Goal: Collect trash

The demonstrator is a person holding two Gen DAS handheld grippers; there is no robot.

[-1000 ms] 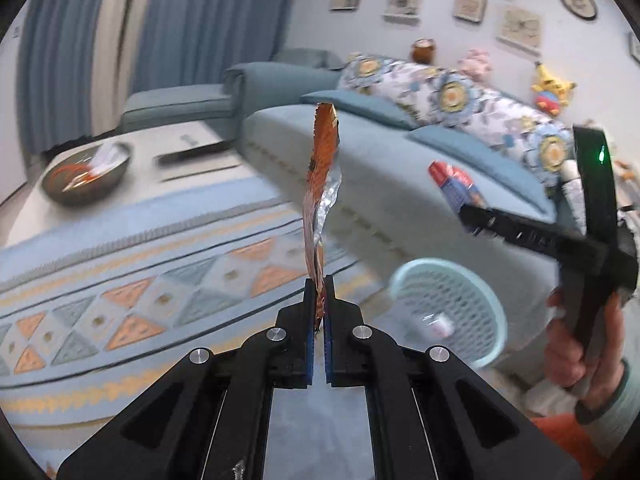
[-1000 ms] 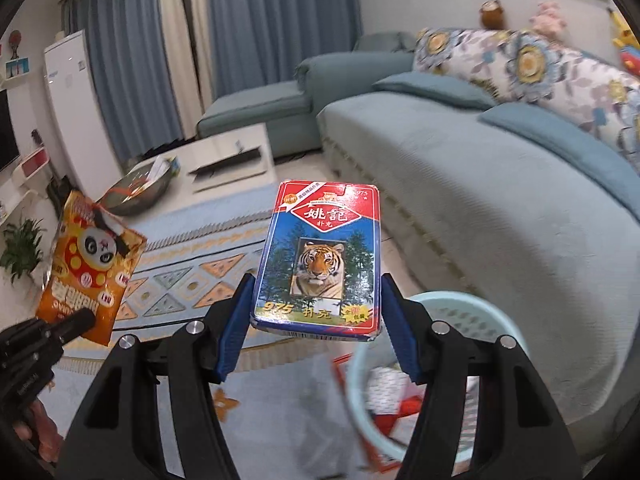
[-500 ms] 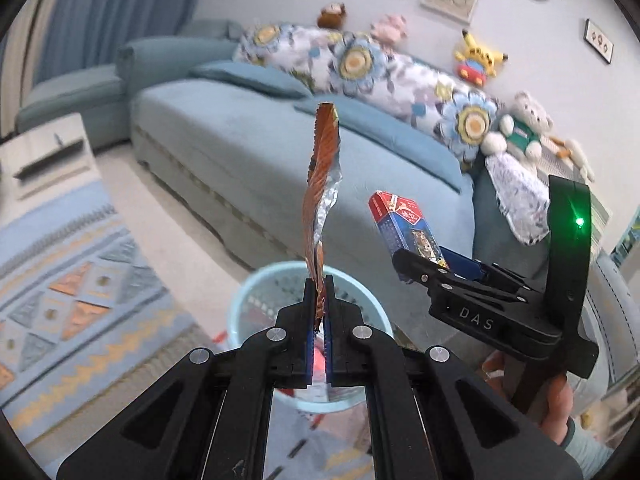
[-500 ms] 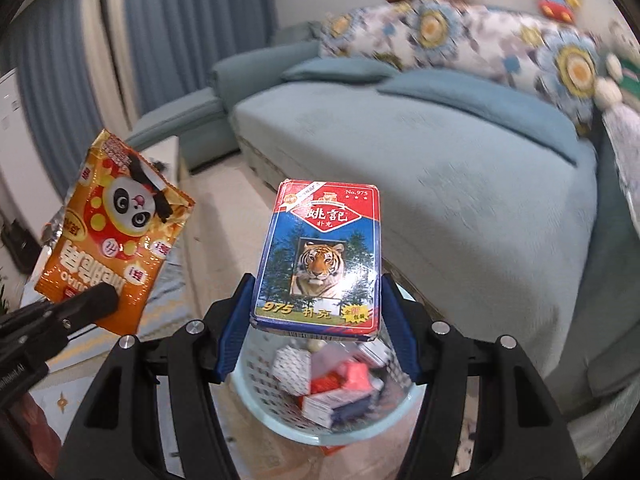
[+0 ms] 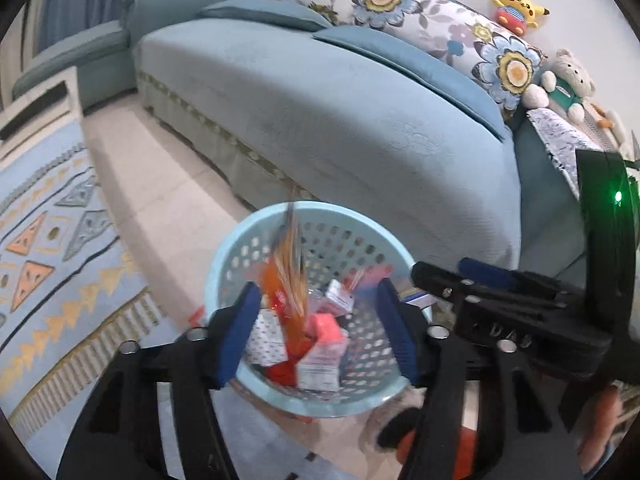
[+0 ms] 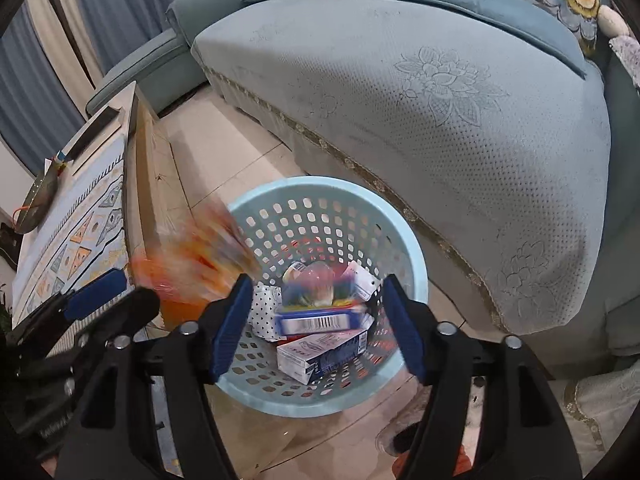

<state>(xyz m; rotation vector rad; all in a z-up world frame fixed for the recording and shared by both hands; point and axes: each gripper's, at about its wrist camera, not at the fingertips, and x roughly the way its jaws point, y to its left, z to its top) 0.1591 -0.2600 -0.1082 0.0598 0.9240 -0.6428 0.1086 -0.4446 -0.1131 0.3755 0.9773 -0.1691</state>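
My left tongs [image 5: 316, 332] and right tongs [image 6: 318, 326] are both wide open above the blue basket [image 6: 416, 276]. The orange snack bag [image 5: 286, 276] and card box [image 6: 320, 320] are blurry, dropping in.
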